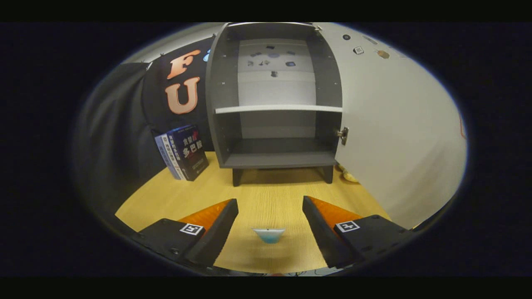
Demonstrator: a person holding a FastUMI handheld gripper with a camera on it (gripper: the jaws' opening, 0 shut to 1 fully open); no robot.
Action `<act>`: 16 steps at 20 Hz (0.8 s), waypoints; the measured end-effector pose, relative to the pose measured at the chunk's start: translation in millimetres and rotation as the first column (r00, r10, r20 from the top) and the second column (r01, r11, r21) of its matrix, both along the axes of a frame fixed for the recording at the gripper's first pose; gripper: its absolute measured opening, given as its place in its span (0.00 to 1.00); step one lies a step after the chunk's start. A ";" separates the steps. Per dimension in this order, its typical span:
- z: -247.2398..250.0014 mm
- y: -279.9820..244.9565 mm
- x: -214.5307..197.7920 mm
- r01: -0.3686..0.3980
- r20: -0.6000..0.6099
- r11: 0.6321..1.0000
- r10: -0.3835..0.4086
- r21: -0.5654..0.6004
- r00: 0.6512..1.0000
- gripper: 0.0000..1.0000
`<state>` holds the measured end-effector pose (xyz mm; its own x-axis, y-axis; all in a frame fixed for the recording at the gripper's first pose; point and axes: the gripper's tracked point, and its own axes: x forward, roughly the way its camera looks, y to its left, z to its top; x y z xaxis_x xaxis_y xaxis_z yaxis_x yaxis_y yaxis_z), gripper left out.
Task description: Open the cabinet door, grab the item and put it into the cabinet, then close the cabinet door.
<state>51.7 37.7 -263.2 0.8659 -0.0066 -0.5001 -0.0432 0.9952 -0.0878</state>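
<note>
Item between the spread fingers, cabinet standing open ahead.

The small pale-blue item (269, 234) lies on the wooden table (274, 195), low between the two fingers and slightly behind their tips, touching neither; it looks wedge- or bowl-shaped with a light top edge running crosswise to the fingers, though what it is I cannot tell. The gripper (270, 205) is spread wide and holds nothing. Straight beyond the fingertips stands the grey cabinet (276, 160), its one shelf (278, 109) bare, its white door (399, 137) swung fully out to the right. Two books (183, 153) lean just left of it. The grab seems to be next: the fingers probably need to drop and draw back over the item.
</note>
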 end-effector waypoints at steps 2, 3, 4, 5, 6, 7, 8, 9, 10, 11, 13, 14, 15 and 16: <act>-31.6 -6.5 -11.8 0.015 -0.061 1.000 -0.014 0.021 0.998 1.00; -46.1 -10.0 -16.8 0.029 -0.082 0.999 -0.026 0.025 0.996 1.00; -56.2 -18.8 -22.7 0.040 -0.103 0.999 -0.038 0.017 0.994 1.00; -66.9 -21.4 -28.6 0.039 -0.126 0.999 -0.037 0.016 0.991 1.00; -73.1 -21.7 -30.0 0.046 -0.132 0.999 -0.043 0.023 0.990 0.92; -74.5 -21.8 -28.7 0.058 -0.120 0.998 -0.053 0.036 0.991 0.83; -76.5 -19.7 -26.8 0.070 -0.111 0.997 -0.065 0.044 0.992 0.73; -76.3 -19.2 -26.7 0.071 -0.107 0.996 -0.065 0.050 0.992 0.66; -76.1 -17.0 -29.5 0.078 -0.121 0.995 -0.069 0.069 0.990 0.60; -70.4 -13.3 -29.4 0.089 -0.134 0.990 -0.074 0.107 0.988 0.57; -38.4 -2.9 -16.9 0.082 -0.099 0.980 -0.065 0.184 0.993 0.57; -16.8 -2.1 -3.4 0.074 -0.070 0.979 -0.062 0.191 0.996 0.57; 6.5 -1.2 13.8 0.067 -0.041 0.980 -0.060 0.187 0.997 0.57; 37.1 2.1 31.1 0.052 0.003 0.980 -0.053 0.193 0.999 0.57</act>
